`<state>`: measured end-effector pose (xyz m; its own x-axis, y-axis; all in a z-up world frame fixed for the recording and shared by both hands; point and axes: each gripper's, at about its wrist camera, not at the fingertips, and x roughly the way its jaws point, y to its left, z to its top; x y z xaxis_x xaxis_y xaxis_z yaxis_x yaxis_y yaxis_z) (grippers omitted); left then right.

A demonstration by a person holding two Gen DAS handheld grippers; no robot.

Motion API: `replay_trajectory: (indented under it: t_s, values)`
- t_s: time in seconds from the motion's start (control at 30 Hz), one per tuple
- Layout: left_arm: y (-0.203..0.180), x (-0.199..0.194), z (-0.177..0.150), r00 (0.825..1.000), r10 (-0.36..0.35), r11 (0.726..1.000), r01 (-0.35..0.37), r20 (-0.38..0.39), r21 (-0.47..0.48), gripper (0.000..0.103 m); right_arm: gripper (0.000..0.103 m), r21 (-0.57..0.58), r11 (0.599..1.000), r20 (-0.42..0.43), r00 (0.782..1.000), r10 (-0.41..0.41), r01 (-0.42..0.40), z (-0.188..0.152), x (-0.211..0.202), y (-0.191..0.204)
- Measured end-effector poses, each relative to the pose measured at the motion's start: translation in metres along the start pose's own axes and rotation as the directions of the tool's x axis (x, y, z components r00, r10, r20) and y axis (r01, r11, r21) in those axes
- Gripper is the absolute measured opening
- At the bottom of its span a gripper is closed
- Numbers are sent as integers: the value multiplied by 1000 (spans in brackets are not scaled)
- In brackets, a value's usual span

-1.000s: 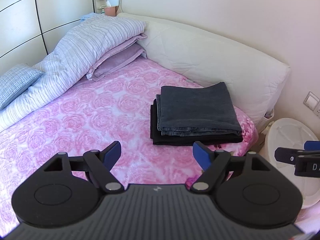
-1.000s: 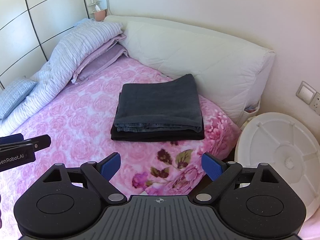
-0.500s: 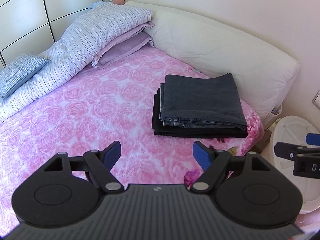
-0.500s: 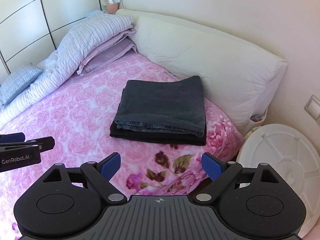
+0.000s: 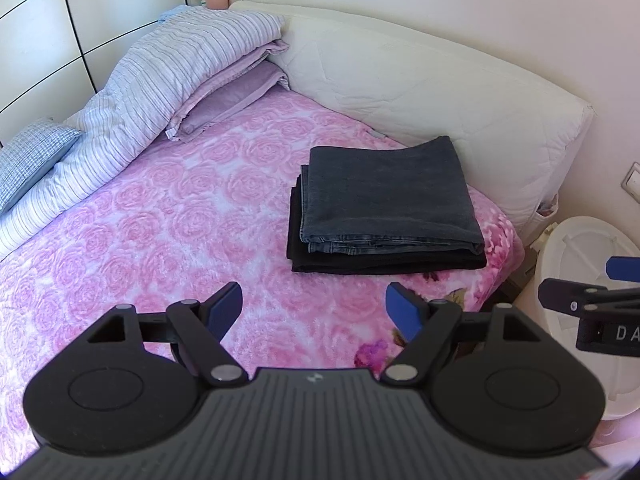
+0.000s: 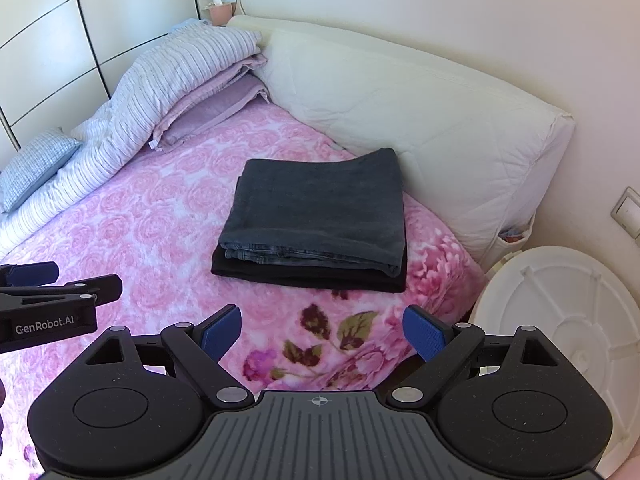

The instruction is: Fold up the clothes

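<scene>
Folded clothes stacked on the bed, both claws released and empty.

The right claw [image 5: 592,304] is cut off at frame edge in the left view; the left claw [image 5: 314,312] hovers low over the pink rose bedspread [image 5: 160,220]. Dark grey folded jeans [image 6: 320,208] lie on a black folded garment [image 6: 304,274], centre frame, near the cream bolster [image 6: 420,96].

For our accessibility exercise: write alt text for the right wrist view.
Folded grey jeans lie on a folded black garment on a pink rose-patterned bedspread. The open right gripper hovers empty in front.
</scene>
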<state>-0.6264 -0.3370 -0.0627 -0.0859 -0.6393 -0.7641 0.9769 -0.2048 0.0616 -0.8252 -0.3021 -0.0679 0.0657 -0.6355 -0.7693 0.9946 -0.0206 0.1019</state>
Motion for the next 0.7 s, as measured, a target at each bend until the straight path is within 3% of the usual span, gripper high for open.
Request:
replay_trajectory:
  t_s: [0.7]
  values:
    - [-18,18,6,998,-40,999,41,-55,17,76,91,7,1000,-26,1000,5,-5,1,11,-8]
